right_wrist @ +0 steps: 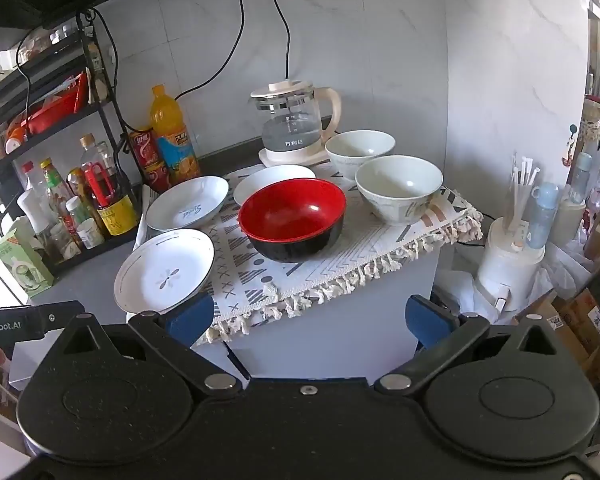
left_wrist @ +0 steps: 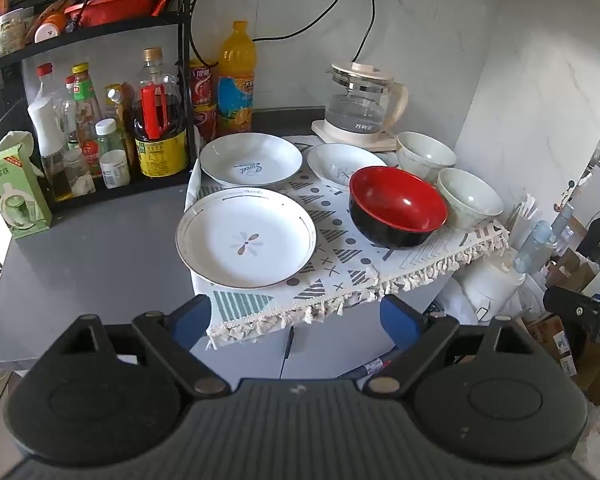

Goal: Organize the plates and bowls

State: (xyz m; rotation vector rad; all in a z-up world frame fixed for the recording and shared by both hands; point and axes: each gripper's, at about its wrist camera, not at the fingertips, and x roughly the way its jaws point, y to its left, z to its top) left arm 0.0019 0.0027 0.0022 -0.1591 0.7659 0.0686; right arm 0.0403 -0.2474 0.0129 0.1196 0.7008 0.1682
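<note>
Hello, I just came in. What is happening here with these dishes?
A person holds a two-finger tool in each hand, and both the left tool and the right tool are open and empty, short of the patterned cloth. Nothing is being handled. Three plates, the red bowl and two white bowls sit on it unstacked.

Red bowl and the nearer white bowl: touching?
Apart. The right wrist view shows patterned cloth between the red bowl and the nearer white bowl; the left wrist view overlaps them.
</note>
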